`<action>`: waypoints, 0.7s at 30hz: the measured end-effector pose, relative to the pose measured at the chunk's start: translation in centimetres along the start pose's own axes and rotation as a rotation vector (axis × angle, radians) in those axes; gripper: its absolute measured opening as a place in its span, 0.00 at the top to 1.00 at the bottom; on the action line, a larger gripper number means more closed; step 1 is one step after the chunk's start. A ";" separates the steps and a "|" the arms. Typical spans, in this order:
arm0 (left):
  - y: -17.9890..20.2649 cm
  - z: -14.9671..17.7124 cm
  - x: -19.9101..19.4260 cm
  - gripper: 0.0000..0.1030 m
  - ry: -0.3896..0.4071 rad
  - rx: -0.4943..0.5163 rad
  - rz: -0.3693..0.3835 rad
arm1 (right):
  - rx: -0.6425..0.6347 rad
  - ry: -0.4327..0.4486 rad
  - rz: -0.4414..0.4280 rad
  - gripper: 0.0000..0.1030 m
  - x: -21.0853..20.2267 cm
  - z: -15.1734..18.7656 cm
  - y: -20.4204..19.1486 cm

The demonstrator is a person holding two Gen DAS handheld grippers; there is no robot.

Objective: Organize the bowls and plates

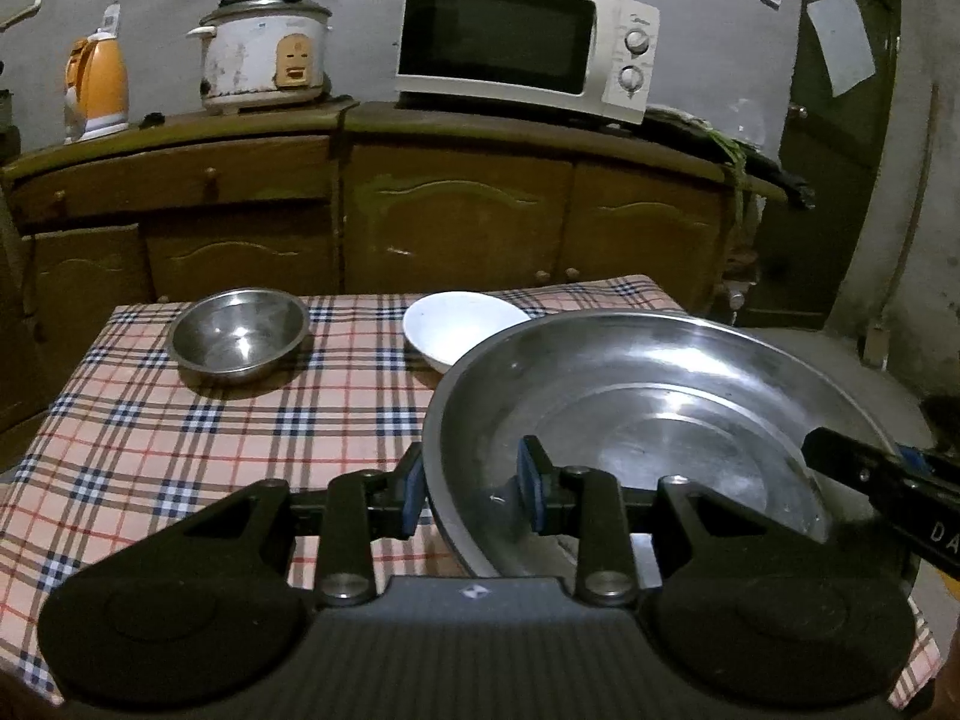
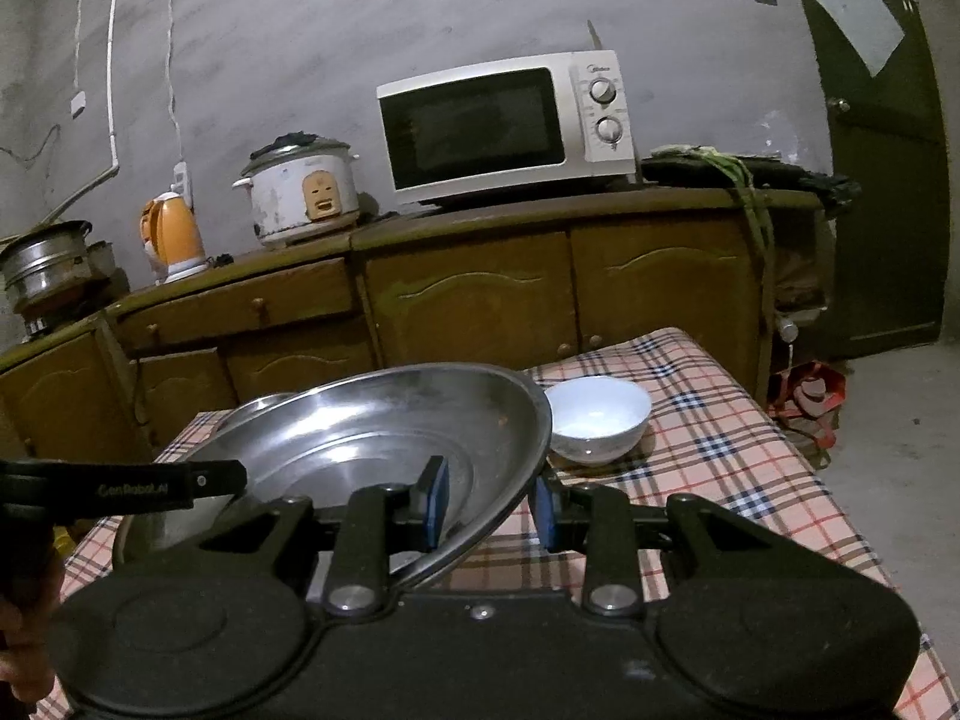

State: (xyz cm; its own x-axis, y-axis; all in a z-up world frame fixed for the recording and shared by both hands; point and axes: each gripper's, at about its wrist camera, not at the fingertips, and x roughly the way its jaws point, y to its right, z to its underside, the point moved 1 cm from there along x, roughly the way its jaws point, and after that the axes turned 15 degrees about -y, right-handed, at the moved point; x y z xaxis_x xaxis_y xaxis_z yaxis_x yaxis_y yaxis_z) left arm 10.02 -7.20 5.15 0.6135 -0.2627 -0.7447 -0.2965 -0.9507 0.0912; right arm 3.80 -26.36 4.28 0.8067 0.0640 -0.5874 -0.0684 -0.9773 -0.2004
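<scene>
Left gripper (image 1: 474, 489) and right gripper (image 2: 492, 495) are both angling downward, jaws clamping opposite rims of the large steel plate (image 1: 648, 414), holding it over the checked counter (image 1: 150, 438); white bowl (image 1: 462, 327) and steel bowl (image 1: 237, 330) are sitting behind.

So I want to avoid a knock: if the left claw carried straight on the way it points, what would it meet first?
Probably the white bowl: it sits just beyond the far rim of the big steel plate that the left claw grips. Depth is unclear, so the plate might pass above it.
</scene>
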 end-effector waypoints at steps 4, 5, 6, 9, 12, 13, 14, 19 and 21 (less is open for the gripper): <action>-0.8 0.1 0.0 0.69 -0.002 -0.014 -0.010 | -0.012 -0.006 -0.010 0.64 0.4 0.0 -0.8; -1.0 0.1 0.0 0.69 -0.001 -0.017 -0.012 | -0.015 -0.007 -0.012 0.64 0.5 0.0 -1.0; -1.2 0.1 0.0 0.69 -0.001 -0.020 -0.014 | -0.017 -0.009 -0.014 0.64 0.6 0.0 -1.2; -1.7 0.1 -0.1 0.69 0.000 -0.028 -0.020 | -0.024 -0.010 -0.020 0.64 0.8 0.1 -1.7; -2.2 0.1 -0.1 0.69 0.000 -0.035 -0.026 | -0.031 -0.014 -0.026 0.64 1.1 0.1 -2.3; -2.4 0.2 -0.1 0.69 -0.001 -0.037 -0.028 | -0.032 -0.015 -0.027 0.64 1.1 0.1 -2.4; -2.5 0.2 -0.1 0.69 -0.001 -0.038 -0.030 | -0.035 -0.017 -0.029 0.64 1.2 0.1 -2.6; -3.0 0.4 -0.1 0.69 -0.001 -0.041 -0.043 | -0.042 -0.028 -0.036 0.64 1.7 0.2 -3.2; -3.3 0.4 -0.1 0.69 -0.001 -0.042 -0.050 | -0.046 -0.035 -0.040 0.64 1.9 0.3 -3.5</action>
State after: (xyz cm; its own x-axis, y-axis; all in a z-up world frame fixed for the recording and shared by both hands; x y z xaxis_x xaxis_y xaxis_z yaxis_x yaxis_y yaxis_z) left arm 10.59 -4.00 4.66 0.6260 -0.2149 -0.7496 -0.2348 -0.9686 0.0816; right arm 5.44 -22.77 3.63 0.7869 0.1098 -0.6072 -0.0086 -0.9820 -0.1888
